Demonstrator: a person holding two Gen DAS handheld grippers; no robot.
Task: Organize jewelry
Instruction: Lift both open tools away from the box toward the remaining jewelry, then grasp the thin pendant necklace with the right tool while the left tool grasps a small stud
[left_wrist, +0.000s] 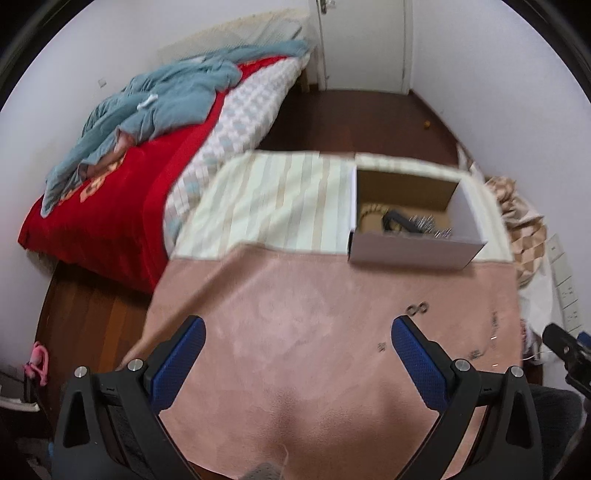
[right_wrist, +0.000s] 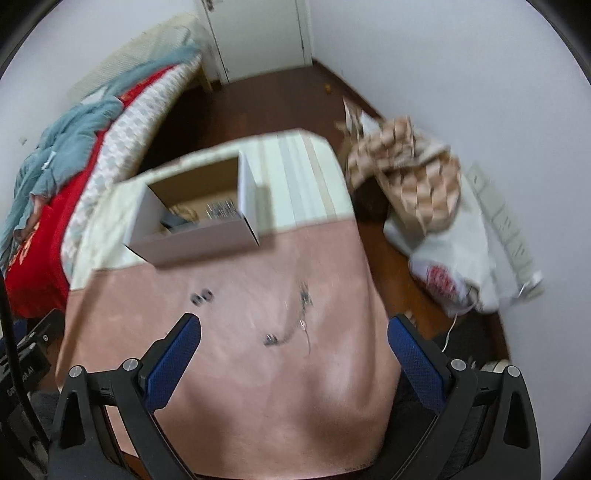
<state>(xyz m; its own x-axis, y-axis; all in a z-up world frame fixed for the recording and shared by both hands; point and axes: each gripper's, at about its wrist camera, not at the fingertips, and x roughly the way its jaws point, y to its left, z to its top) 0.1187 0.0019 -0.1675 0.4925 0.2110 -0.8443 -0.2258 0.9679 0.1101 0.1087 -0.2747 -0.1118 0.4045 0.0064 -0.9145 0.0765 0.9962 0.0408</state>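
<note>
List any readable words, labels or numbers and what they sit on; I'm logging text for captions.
None can be read for certain.
White plastic bag: red print, too blurred.
Red bedspread: orange-gold pattern, unclear whether lettering.
Dark device at the right wrist view's left edge: pale markings, too small.

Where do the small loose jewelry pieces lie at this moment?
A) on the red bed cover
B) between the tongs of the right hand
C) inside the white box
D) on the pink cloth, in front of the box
D: the loose jewelry pieces lie scattered on the pink cloth, nearer the camera than the white box, while the right tongs stand open and hold nothing.
</note>
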